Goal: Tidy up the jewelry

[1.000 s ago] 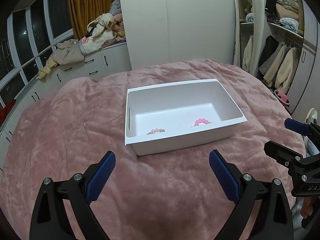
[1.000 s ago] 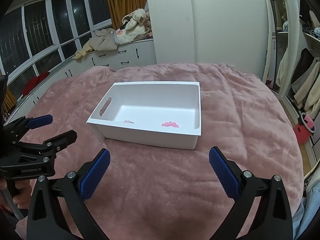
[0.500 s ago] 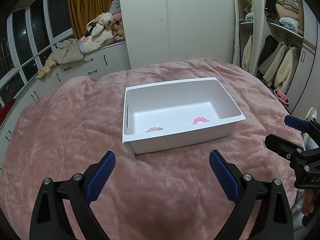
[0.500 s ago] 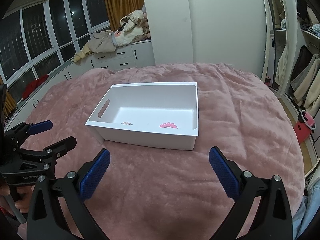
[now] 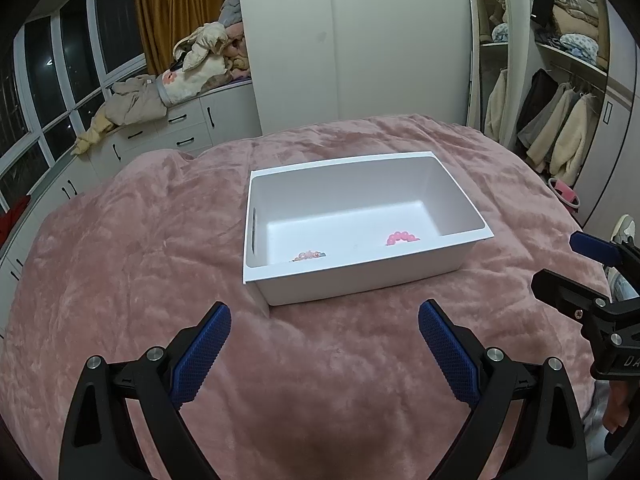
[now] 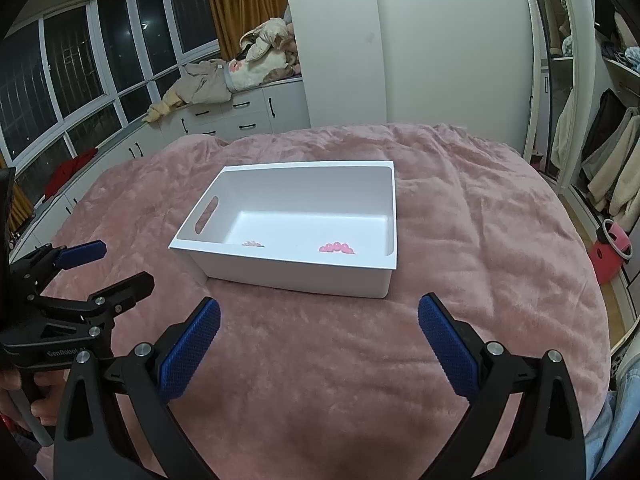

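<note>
Your left claw hangs low over the near side of the bed, its blue pads spread wide with nothing between them, aimed at the left half of the white box. That suits a reach into the box: the pads are already wide enough to drop over a small piece. From your right wrist camera the same claw shows at the left edge, well short of the box, so it is crowding nothing.

The box sits alone in the middle of the pink blanket, long side toward you, with a slot handle cut in its left end wall. Placed centrally like that, either claw can get to it, and the soft bedding probably keeps it from sliding, though it may tip if you press on the rim.

Inside, on the floor against the near wall, lie two pieces of jewelry well apart from each other: a small pale beaded piece toward the left and a pink bead bracelet toward the right. The near wall hides their lower edges, so you cannot tell how they are coiled. Keeping them separate looks deliberate, one to a side.

Your right claw matches the left, pads spread and holding nothing, pointed at the box's right half. No loose jewelry shows on the blanket, so the sorting looks close to finished
</note>
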### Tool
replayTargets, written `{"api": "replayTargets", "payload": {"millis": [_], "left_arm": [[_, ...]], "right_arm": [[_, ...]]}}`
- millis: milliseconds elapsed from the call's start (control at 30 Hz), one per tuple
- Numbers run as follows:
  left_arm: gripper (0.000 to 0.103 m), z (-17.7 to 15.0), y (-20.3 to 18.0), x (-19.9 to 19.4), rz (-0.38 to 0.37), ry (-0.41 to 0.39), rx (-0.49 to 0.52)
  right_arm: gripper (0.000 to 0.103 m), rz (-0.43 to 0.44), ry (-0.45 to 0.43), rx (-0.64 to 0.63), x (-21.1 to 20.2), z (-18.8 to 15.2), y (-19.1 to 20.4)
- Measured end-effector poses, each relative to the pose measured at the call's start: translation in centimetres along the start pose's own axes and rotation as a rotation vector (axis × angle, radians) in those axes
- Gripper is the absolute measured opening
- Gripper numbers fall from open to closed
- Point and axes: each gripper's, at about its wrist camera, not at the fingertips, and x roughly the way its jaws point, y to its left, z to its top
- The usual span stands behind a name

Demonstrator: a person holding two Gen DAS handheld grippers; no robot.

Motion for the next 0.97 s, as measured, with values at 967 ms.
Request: {"api": "replayTargets", "payload": {"millis": [967], "left_arm": [[0.096, -0.22, 0.02, 0.78, 0.0, 0.006, -0.01]], "right_arm": [[0.098, -0.003, 0.025, 0.007, 0.53, -0.34, -0.29]]}}
